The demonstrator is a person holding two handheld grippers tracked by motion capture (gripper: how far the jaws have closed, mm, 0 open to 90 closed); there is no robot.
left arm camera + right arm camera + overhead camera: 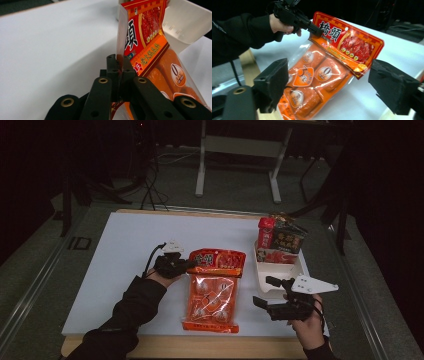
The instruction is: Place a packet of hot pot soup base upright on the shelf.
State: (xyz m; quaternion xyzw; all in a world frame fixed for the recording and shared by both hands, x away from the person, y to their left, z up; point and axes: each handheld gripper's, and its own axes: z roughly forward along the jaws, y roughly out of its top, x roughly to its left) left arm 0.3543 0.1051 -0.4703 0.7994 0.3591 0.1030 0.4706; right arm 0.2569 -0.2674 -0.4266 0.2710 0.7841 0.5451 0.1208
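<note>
Nearest the person, the right gripper (272, 295) hangs low over the bench (125, 250), jaws wide apart and holding nothing. From it, the pack (212, 287) lies to the left, near but not touching; in the right gripper view the pack sits squarely between and beyond the two open jaws.

The pack's long axis runs from the near bench edge toward the far side, orange pouch end near, red header end far. The header is tilted up off the bench while the lower end rests on it.

The left gripper (187, 265) is on that header's left corner, jaws pressed together on the film edge, so the left hand has the pack and the right is the free one.

Farther right, the white tray (280, 272) stands just beyond the right gripper, with packets (282, 240) at its far end. The likely move carries the pack rightward and away, header leading.
</note>
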